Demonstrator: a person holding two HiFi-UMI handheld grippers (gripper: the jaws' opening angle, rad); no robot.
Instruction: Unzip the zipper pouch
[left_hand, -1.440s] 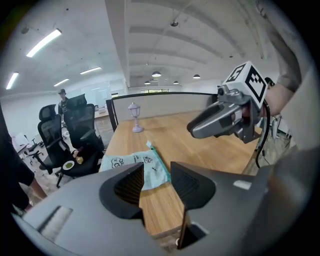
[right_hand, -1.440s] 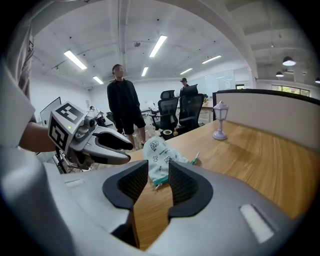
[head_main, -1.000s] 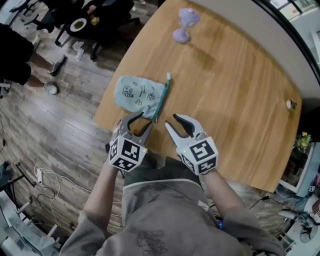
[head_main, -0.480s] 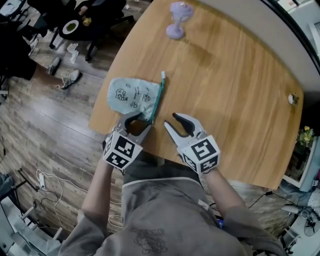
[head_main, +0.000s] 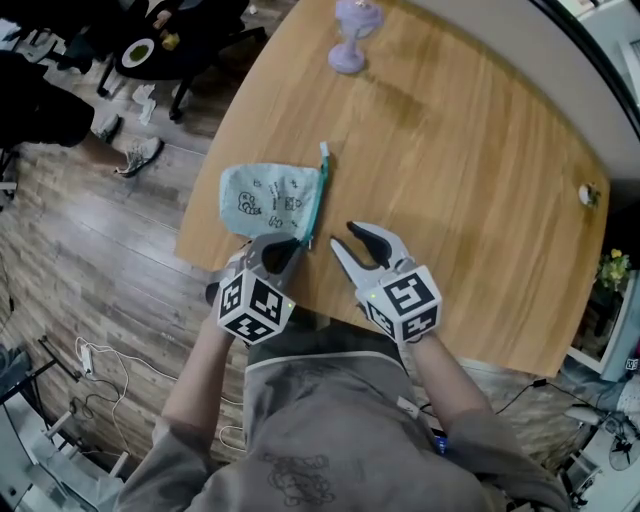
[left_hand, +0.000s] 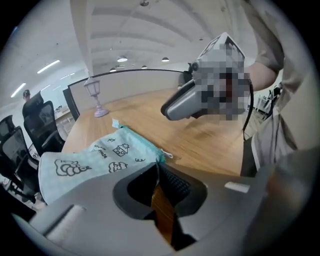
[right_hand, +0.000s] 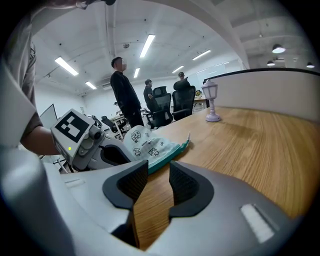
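A pale teal zipper pouch (head_main: 270, 197) with cartoon prints lies flat near the table's left edge, its darker teal zipper (head_main: 317, 195) along the right side. My left gripper (head_main: 287, 243) is at the pouch's near corner. Its jaws are closing, and in the left gripper view (left_hand: 156, 167) the tips pinch the fabric corner of the pouch (left_hand: 95, 155). A small pale zipper pull (left_hand: 167, 155) lies just beyond the tips. My right gripper (head_main: 345, 245) hovers to the right of that corner, open with only bare table between its jaws (right_hand: 159, 172). The pouch (right_hand: 150, 145) lies left of it.
The wooden table (head_main: 450, 180) curves away, with its left edge close beside the pouch. A small lilac lamp-shaped ornament (head_main: 352, 30) stands at the far side. Office chairs and people (right_hand: 125, 95) are beyond the table; cables and shoes lie on the floor at left.
The left gripper's jaws stood wide around the pouch's near corner and have now come together on it. The right gripper has hardly moved.
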